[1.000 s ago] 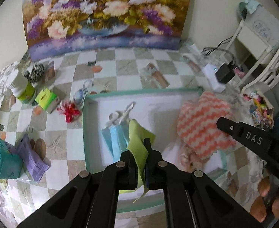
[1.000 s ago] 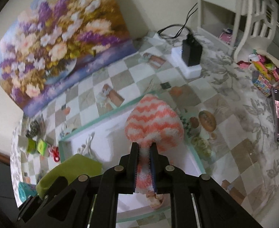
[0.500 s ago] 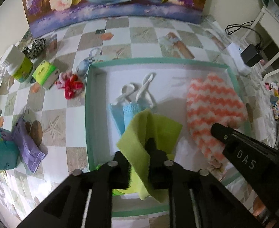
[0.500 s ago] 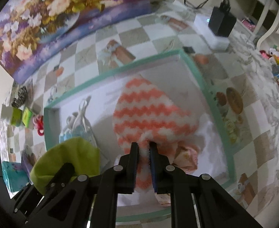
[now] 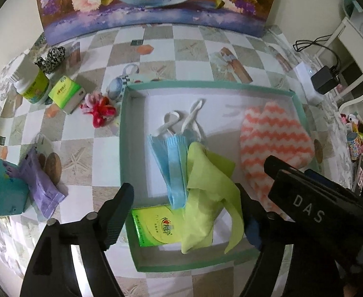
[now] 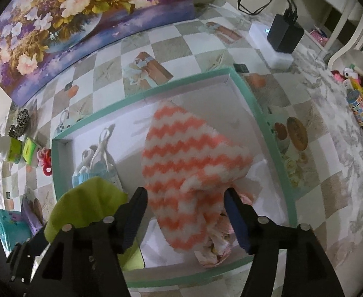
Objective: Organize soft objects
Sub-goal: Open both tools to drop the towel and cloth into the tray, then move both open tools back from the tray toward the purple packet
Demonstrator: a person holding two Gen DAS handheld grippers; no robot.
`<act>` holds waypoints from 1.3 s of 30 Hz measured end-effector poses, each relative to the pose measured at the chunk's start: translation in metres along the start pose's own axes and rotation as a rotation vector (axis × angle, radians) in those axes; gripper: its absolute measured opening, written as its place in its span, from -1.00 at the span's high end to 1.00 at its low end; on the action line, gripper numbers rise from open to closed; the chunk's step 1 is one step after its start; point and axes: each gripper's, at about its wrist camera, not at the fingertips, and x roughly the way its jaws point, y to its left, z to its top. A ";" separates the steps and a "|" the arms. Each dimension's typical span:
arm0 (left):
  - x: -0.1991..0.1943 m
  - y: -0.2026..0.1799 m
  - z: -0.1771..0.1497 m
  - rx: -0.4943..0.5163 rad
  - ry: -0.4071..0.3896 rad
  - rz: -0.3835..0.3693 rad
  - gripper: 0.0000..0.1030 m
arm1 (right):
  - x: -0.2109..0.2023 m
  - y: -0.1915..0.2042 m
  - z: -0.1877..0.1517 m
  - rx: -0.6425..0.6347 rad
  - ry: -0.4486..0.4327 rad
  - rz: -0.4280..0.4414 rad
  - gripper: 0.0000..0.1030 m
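A teal-rimmed tray [image 5: 206,84] with a white floor holds the soft things. My left gripper [image 5: 184,210] points down over its near end with jaws opening wide. A lime green cloth [image 5: 206,190] lies loose between them, draped over blue face masks [image 5: 174,158] and a green tissue pack [image 5: 156,225]. My right gripper [image 6: 185,212] hangs over the tray's [image 6: 263,121] right half, jaws opening too. The orange-and-white zigzag cloth [image 6: 191,153] rests between its fingers on a pink patterned cloth [image 6: 218,245]; neither pad presses it.
On the checked tablecloth left of the tray lie a red scrunchie [image 5: 99,110], a green tissue pack [image 5: 66,94], a bottle [image 5: 31,86], a purple packet [image 5: 41,185] and a teal box [image 5: 0,188]. A flower painting [image 5: 156,0] stands behind. A black charger [image 6: 284,34] sits far right.
Both grippers were shut on their cloths and have come down over the tray. Both have since opened, and the green cloth and the zigzag cloth now lie loose in the tray.
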 end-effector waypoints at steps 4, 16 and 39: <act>-0.007 0.005 0.002 -0.011 -0.016 0.001 -0.70 | -0.011 0.001 0.000 -0.003 -0.032 -0.001 -0.52; -0.032 0.060 0.011 -0.155 -0.075 0.065 -0.72 | -0.043 0.018 -0.006 -0.031 -0.121 0.025 -0.58; -0.045 0.160 -0.026 -0.474 -0.069 0.058 -0.76 | -0.050 0.112 -0.039 -0.257 -0.134 0.081 -0.59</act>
